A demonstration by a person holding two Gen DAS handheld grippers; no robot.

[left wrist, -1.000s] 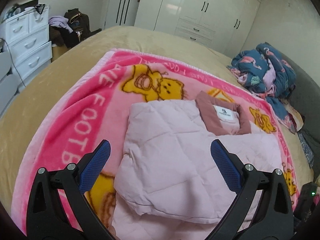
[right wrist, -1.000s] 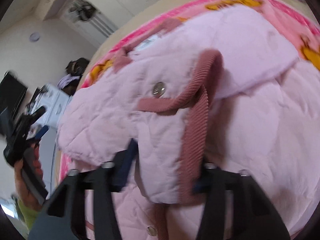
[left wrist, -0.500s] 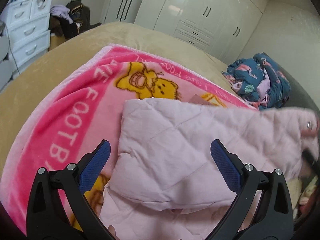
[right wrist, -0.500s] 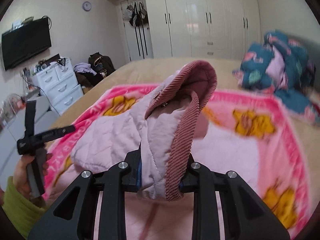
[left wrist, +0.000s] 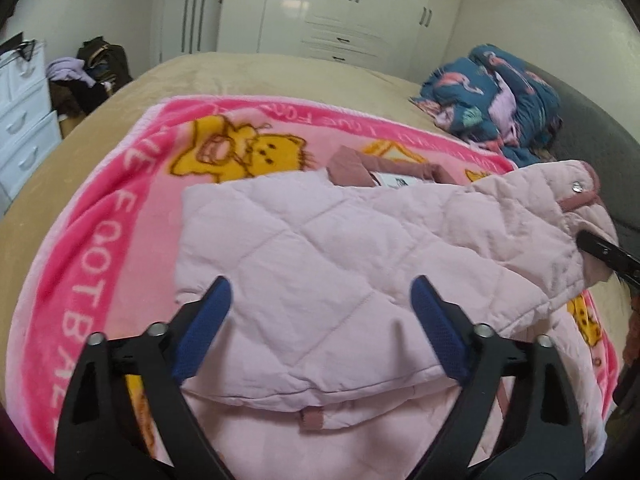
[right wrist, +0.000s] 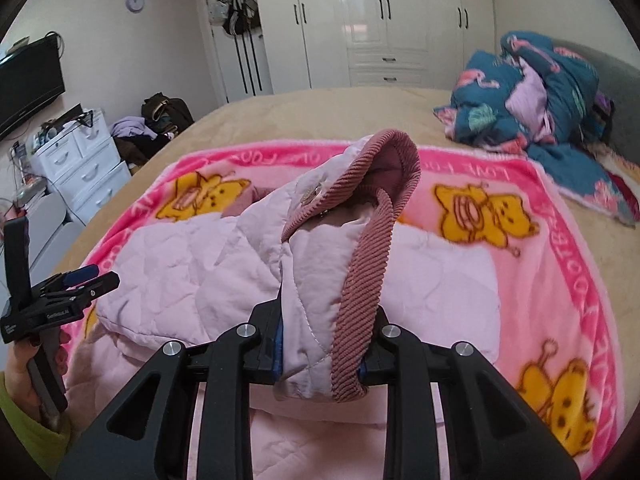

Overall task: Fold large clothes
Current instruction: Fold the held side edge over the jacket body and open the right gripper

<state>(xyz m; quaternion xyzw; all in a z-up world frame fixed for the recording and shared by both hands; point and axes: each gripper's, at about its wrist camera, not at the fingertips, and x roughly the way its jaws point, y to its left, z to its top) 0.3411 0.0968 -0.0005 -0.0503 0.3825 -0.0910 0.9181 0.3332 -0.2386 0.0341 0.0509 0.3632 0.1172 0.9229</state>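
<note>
Jaws of right gripper (right wrist: pixel 320 354) clamped on jacket (left wrist: pixel 320 272) cuff; left gripper (left wrist: pixel 320 320) jaws unclamped, just narrowing, pads clear of the fabric.

Jacket: pale pink, quilted, dusty-rose ribbed trim, metal snap, white neck label unreadable. It lies folded on a pink blanket (left wrist: pixel 100 240) printed with yellow bears and partial lettering "FOOTBA", spread over the tan bed (left wrist: pixel 240 76). Flamingo-print bedding (right wrist: pixel 532 92) lies bunched beyond; white wardrobe (right wrist: pixel 380 20) behind.

Pale pink quilted jacket (left wrist: pixel 304 264) (dusty-rose ribbed trim, metal snap), partly folded on a pink cartoon blanket (left wrist: pixel 120 208), one sleeve cuff (right wrist: pixel 360 280) lifted above its body.
</note>
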